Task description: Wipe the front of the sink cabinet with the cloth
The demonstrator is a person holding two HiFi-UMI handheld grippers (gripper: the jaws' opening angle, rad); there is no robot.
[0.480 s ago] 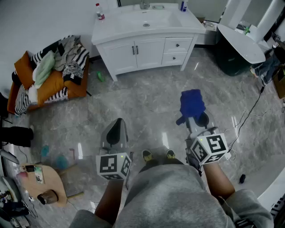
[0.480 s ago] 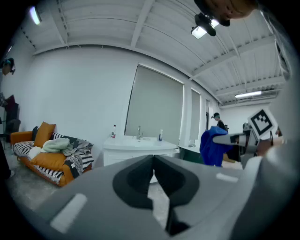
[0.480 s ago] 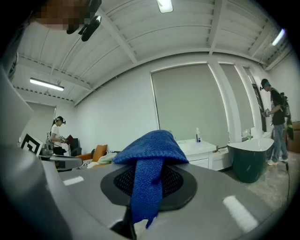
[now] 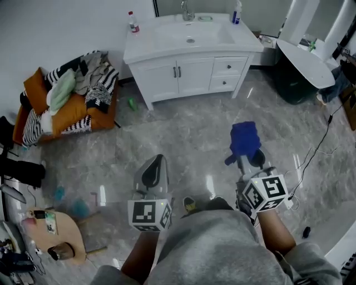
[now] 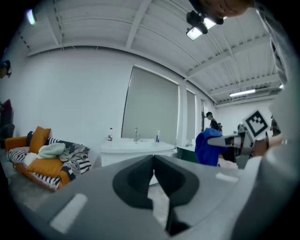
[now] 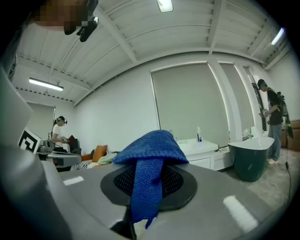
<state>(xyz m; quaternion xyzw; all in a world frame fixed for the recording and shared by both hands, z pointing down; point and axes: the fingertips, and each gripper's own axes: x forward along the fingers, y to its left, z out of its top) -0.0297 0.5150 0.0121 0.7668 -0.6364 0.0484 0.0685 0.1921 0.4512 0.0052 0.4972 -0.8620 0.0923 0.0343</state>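
I hold both grippers low over the grey floor (image 4: 183,136), well short of the cabinet (image 4: 192,71). The right gripper (image 4: 248,158) is clamped on the blue cloth (image 4: 243,138). In the right gripper view the cloth (image 6: 149,150) bunches over the jaw tips and a strip of it hangs down between them, pinched tight. The left gripper (image 4: 157,160) carries nothing. In its own view the jaws meet at the tips with nothing between them, only a thin seam showing.

The cabinet stands against the far wall. It is white, with two doors at the middle and two drawers (image 4: 226,74) to their right. The sink (image 4: 191,34) sits on top, with a tap (image 4: 186,10) behind the bowl and a bottle (image 4: 133,22) at the left corner. The cloth is nowhere near the cabinet front — open floor lies between them. A small green thing (image 4: 132,103) lies on the floor by the cabinet's left leg. Further left an orange seat (image 4: 69,111) is piled with striped and pale clothes.
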